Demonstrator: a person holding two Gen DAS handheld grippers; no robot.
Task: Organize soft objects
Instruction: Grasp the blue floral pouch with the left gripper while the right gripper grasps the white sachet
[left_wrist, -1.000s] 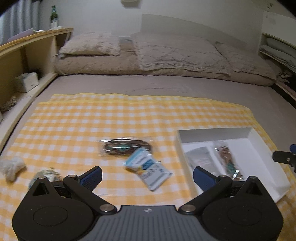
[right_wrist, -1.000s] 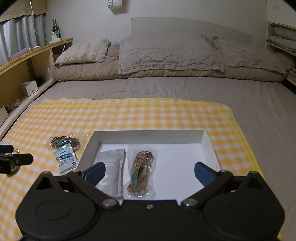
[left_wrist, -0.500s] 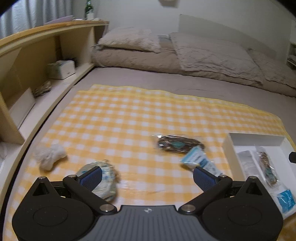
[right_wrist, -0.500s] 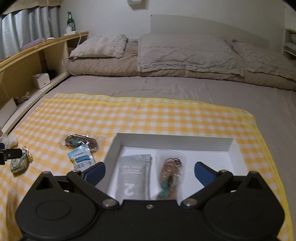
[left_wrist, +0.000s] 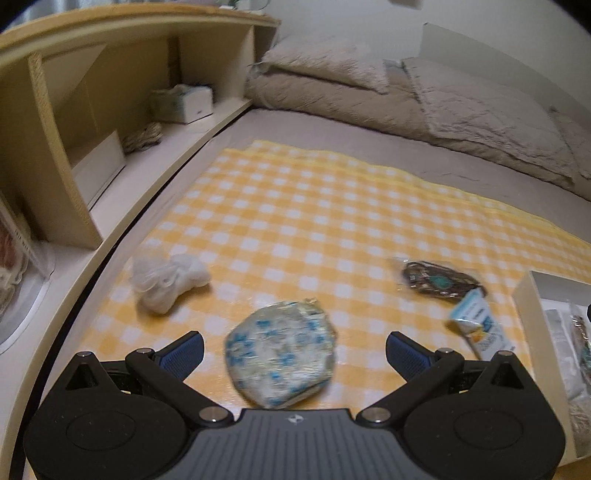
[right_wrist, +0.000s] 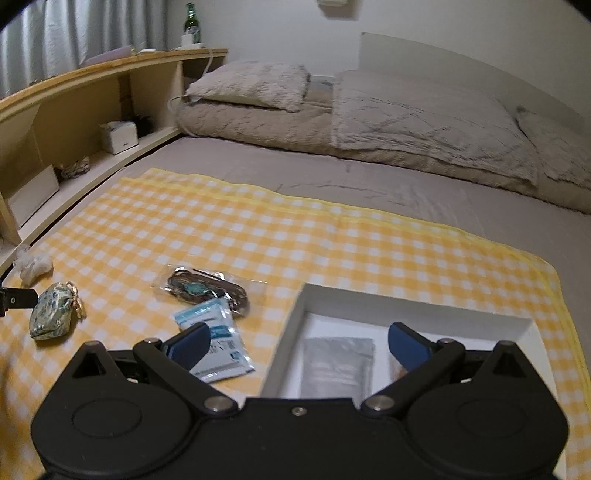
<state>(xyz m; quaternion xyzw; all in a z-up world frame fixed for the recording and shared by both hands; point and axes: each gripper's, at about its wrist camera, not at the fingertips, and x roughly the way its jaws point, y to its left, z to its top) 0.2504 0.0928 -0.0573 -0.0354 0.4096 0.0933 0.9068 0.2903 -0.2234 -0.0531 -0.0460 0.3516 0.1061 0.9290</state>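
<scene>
The left gripper (left_wrist: 294, 349) hangs with jaws spread wide, released, over a floral pouch (left_wrist: 280, 354) that lies on the checked cloth (left_wrist: 314, 221) near the bed's left edge. A white bundle (left_wrist: 166, 280) sits just beyond it, closer to that edge. A bagged cord (right_wrist: 207, 288) and a blue-white sachet (right_wrist: 218, 343) lie mid-cloth, touching. The right gripper (right_wrist: 297, 343), jaws also released, hovers over the near wall of the white box (right_wrist: 291, 332), which holds a grey packet (right_wrist: 336, 365).
</scene>
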